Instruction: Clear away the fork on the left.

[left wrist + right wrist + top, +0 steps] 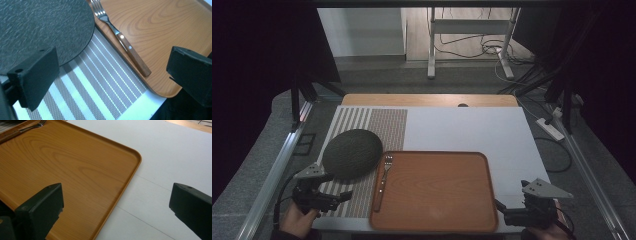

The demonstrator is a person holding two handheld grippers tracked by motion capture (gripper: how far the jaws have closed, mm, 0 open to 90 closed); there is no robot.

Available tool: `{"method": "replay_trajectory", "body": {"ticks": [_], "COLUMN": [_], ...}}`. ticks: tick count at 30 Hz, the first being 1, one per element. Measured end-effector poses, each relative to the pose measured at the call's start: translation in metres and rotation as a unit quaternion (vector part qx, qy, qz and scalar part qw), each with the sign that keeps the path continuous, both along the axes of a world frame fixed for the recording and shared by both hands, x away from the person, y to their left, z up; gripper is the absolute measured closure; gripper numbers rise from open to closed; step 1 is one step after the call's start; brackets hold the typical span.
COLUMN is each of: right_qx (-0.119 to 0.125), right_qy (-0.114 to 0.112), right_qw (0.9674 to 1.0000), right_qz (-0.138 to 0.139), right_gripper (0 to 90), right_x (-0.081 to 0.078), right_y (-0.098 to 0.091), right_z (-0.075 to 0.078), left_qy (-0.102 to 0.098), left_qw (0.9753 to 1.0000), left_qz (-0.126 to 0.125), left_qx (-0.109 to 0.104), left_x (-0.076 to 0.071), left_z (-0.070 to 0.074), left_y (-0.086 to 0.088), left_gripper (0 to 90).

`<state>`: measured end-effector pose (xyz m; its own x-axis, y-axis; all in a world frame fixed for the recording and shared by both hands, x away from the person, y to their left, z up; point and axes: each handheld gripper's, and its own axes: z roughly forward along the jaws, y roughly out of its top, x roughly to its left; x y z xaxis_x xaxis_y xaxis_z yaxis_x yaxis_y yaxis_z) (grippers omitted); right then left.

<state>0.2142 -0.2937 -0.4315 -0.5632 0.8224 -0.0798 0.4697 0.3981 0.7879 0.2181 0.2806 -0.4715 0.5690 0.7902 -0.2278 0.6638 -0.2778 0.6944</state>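
A fork with a steel head and a riveted brown wooden handle point(383, 181) lies along the left inner edge of a rectangular wooden tray with rounded corners and a raised rim point(490, 200), tines pointing away from the person; in the left gripper view the handle end point(140, 65) rests against the rim. Just left of it, a dark, finely textured oval mat point(352, 153) covers part of a woven placemat with beige and white stripes point(387, 125), and its edge comes close to the fork's tines. The left gripper point(334, 197) hovers over the striped placemat near the handle, jaws spread wide and holding nothing. The right gripper point(507, 214) sits by the tray's near right corner, above the white table cover point(472, 125), jaws likewise wide apart and empty. Both hands are cut off by the bottom edge of the high view.
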Motion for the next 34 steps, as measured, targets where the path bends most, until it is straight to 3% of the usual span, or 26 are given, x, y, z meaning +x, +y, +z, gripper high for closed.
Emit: {"method": "replay_trajectory", "body": {"ticks": [19,29,34], "right_qx": [0.000,-0.001,-0.003], "right_qy": [0.002,0.003,0.004], "right_qw": [1.0000,1.0000,1.0000], "right_qz": [-0.002,-0.004,-0.003], "right_gripper": [0.0,0.0,0.0], "right_x": [0.001,0.001,0.001], "right_y": [0.000,0.001,0.001], "right_z": [0.000,0.000,-0.001], "left_qy": [-0.014,-0.024,-0.025], "left_qw": [0.9994,0.9990,0.9988], "left_qz": [0.030,0.037,0.038], "left_qx": [-0.008,-0.010,-0.015], "left_x": [-0.022,-0.037,-0.038], "left_z": [0.005,0.008,0.009], "left_y": [0.010,0.016,0.016], "left_gripper": [0.0,0.0,0.0]}}
